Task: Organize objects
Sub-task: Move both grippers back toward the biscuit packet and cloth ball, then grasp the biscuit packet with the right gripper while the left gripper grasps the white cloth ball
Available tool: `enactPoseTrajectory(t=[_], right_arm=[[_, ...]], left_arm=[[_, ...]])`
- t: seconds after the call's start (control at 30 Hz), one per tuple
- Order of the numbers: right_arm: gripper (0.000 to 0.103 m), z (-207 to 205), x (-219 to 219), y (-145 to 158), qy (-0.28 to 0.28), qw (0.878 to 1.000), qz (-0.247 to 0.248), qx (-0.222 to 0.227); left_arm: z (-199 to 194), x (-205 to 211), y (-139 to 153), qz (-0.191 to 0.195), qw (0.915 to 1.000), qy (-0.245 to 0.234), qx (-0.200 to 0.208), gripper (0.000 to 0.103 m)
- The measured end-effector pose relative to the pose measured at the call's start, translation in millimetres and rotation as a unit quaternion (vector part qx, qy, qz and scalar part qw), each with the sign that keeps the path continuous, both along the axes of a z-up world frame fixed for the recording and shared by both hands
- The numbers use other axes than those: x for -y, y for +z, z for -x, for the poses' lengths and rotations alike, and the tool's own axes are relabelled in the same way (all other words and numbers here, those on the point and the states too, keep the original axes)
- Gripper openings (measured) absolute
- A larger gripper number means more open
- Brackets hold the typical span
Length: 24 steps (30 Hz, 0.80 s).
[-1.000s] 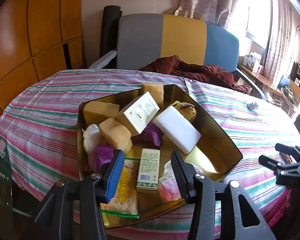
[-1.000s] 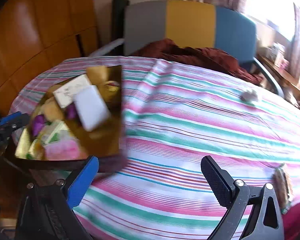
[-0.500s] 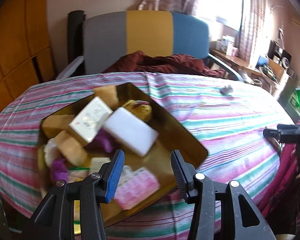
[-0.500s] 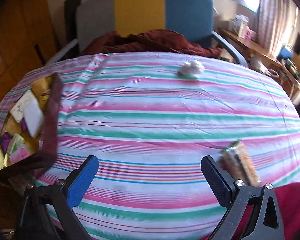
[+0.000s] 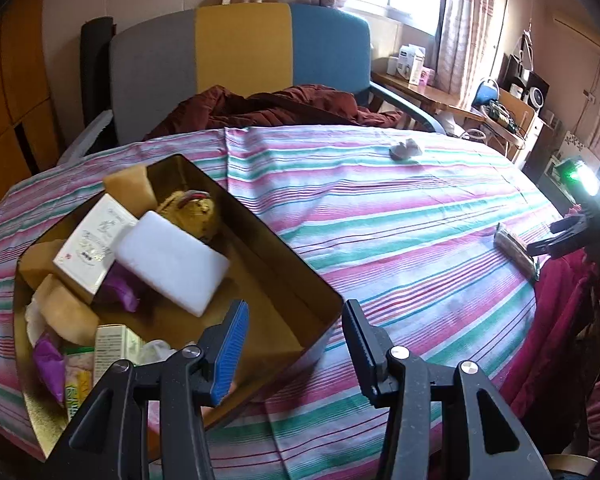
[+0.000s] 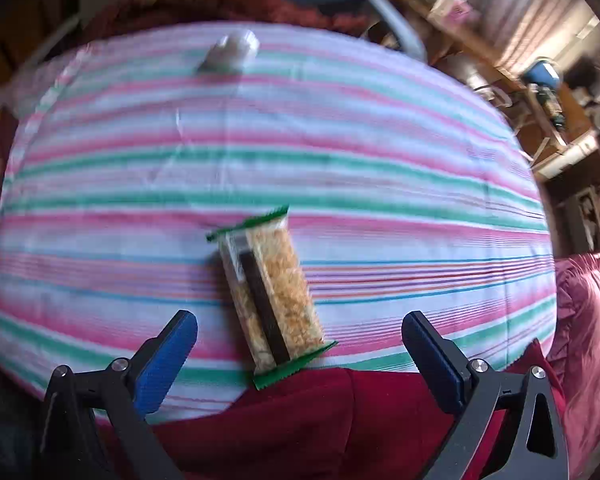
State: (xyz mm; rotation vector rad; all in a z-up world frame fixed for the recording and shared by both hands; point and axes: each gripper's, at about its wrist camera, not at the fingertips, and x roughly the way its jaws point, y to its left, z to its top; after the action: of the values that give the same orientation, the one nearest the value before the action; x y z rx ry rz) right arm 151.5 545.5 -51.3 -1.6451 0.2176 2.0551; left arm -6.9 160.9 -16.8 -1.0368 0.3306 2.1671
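We hold two grippers over the bench [image 5: 400, 216], which wears a striped cloth. Our left gripper [image 5: 296, 344] hovers at the near right corner of the one gold tin [image 5: 300, 280], its jaws released and grasping nothing; the tin's corner lies between and below them. Our right gripper [image 6: 300, 356] hangs over the bench's near edge with its jaws spread wide and empty, and one snack pack [image 6: 270, 292] lies on the cloth between and just ahead of them, its near green end overhanging the edge above a red cloth [image 6: 320, 420]. In the left view that same pack [image 5: 514, 250] sits at the bench's right edge, well apart from the tin, with the right gripper [image 5: 568, 236] just beside it. The tin stands at the bench's left edge. In it we count one white block [image 5: 172, 260], one white carton [image 5: 96, 244] partly under the block, three tan sponges [image 5: 130, 186] [image 5: 66, 312] [image 5: 34, 266], two purple wrappers [image 5: 118, 290] [image 5: 48, 358], one yellow toy [image 5: 192, 210] at the far side, and one small green-and-white box [image 5: 110, 346] near the front; more packets lie under the left gripper, too hidden to count. One crumpled tissue [image 6: 230, 54] rests near the bench's far edge. One chair [image 5: 240, 48] stands beyond the bench.
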Motion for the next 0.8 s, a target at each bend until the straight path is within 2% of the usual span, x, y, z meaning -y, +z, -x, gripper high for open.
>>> enactPoseTrajectory(t=[0.3,0.33,0.37,0.4,0.43,0.47,0.53,0.63,0.8], right_arm=[[0.103,35.1,-20.1,-35.7,0.021,0.996,0.032,0.082],[0.099,36.6,-22.4,-40.2,0.019,0.995,0.04,0.086],[0.08,37.3,-23.7,-45.4,0.021,0.994,0.054,0.088],[0.072,37.1,-23.0,-47.8,0.025,0.993,0.073,0.084],[0.056,36.6,-20.7,-44.4,0.033,0.994,0.082,0.071],[0.046,36.3,-17.3,-39.1,0.041,0.994,0.076,0.062],[0.044,36.5,-12.3,-30.4,0.045,0.996,0.056,0.052],[0.044,38.9,-11.5,-20.8,0.039,0.998,0.054,0.02],[0.044,44.9,-29.1,-10.6,-0.021,0.997,0.067,-0.044]], left_arm=[[-4.1,-26.0,4.3,0.004,0.9997,-0.025,0.002,0.049],[-4.7,-30.0,4.5,0.006,0.9995,-0.029,0.002,0.049],[-4.7,-33.4,4.4,0.007,0.9994,-0.033,0.003,0.049],[-4.5,-37.0,3.7,0.009,0.9993,-0.035,0.004,0.049],[-4.0,-42.2,2.4,0.012,0.9992,-0.039,0.007,0.049],[-3.0,-46.9,1.6,0.013,0.999,-0.041,0.01,0.049],[-3.3,-59.5,1.2,0.014,0.9985,-0.051,0.014,0.049],[-3.4,-78.0,3.9,0.016,0.9977,-0.064,0.014,0.049],[2.3,-119.2,10.0,0.016,0.9968,-0.077,0.015,0.049]])
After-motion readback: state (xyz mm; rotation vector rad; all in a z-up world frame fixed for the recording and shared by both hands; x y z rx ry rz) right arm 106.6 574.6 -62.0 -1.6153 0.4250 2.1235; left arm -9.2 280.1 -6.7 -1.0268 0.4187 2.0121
